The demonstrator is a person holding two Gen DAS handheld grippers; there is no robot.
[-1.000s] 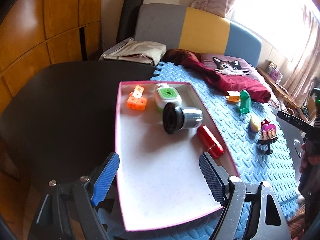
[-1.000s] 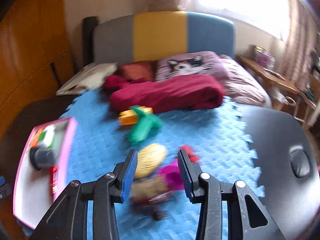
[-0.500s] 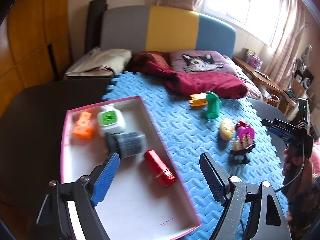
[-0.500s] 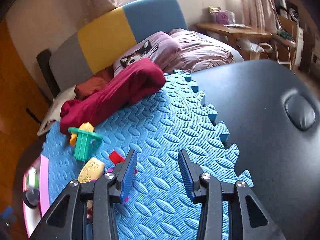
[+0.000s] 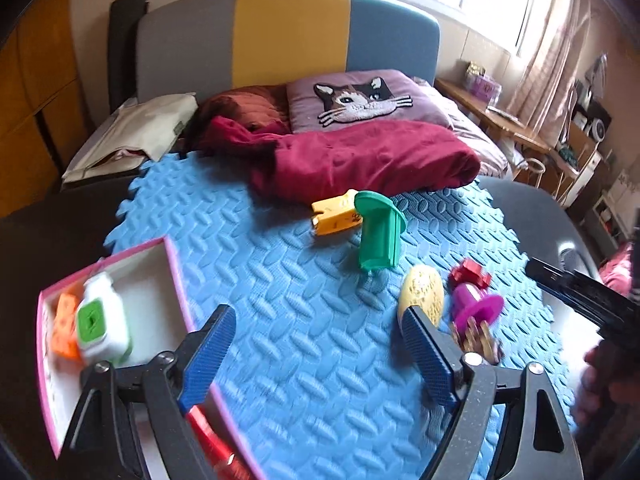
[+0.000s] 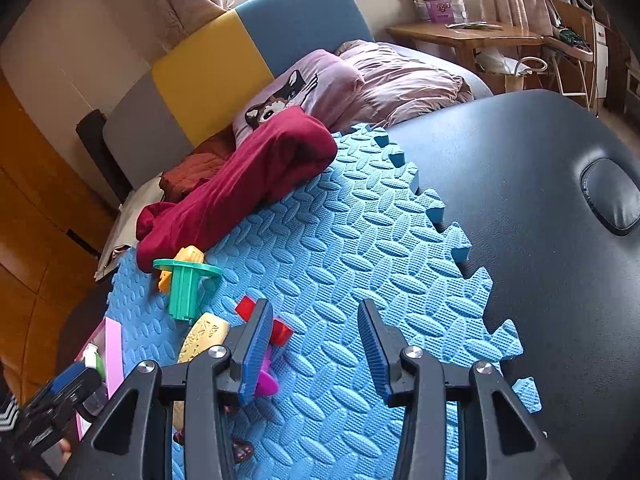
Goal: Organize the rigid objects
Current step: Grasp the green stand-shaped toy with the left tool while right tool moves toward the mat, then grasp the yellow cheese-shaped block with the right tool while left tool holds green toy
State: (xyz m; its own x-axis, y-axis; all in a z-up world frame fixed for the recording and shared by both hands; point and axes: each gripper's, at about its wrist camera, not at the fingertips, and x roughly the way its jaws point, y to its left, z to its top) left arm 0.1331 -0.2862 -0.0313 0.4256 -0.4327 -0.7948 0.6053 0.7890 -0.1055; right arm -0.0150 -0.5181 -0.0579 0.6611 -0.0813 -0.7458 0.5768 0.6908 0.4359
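1. The left gripper [image 5: 318,350] hangs over the blue mat [image 5: 280,264], its jaws wide apart after just opening further, with nothing between the pads.
2. The right gripper [image 6: 316,346] sits low over the mat's right part, jaws parted with only bare mat between them; its left pad stands just beside the red piece [image 6: 280,330] and the magenta toy [image 6: 266,382], and contact there cannot be told.
3. At the mat's left edge, a pink tray [image 5: 176,276] holds a white box [image 5: 102,330] with a green lid, an orange block [image 5: 66,328] and a red cylinder [image 5: 208,438], partly hidden behind the left gripper.
4. Loose on the mat lie a yellow block [image 5: 336,216], a green stand [image 5: 378,234] touching it, a yellow oval [image 5: 422,292], then the red piece and magenta toy close together.
5. A dark red cloth [image 5: 360,158] lies bunched at the mat's far edge, before a cat pillow [image 5: 360,98].
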